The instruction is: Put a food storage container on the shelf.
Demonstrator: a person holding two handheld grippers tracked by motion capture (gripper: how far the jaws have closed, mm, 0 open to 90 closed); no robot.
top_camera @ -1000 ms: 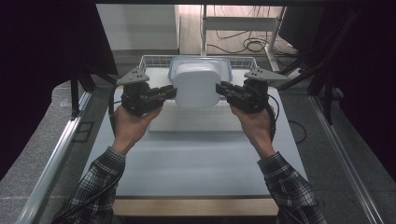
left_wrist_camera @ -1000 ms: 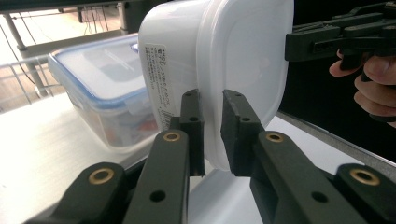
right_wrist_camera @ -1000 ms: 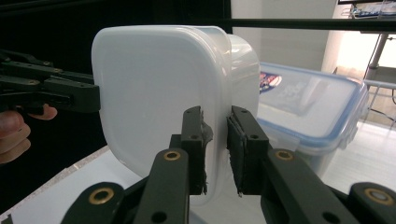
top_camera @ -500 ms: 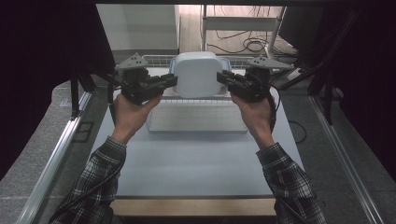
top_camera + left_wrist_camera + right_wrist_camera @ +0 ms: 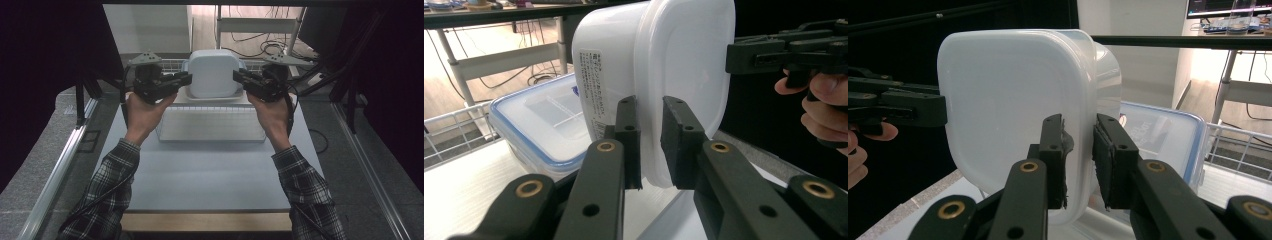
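1. The white tub is up in the air above the wire basket, tipped on its side; a second ago it sat lower.
2. The left tool pinches the tub's left rim tight.
3. The right tool pinches the right rim tight too.
4. Behind the basket rests a blue-lidded box.
5. I think the lift is going well, and both grips must hold.
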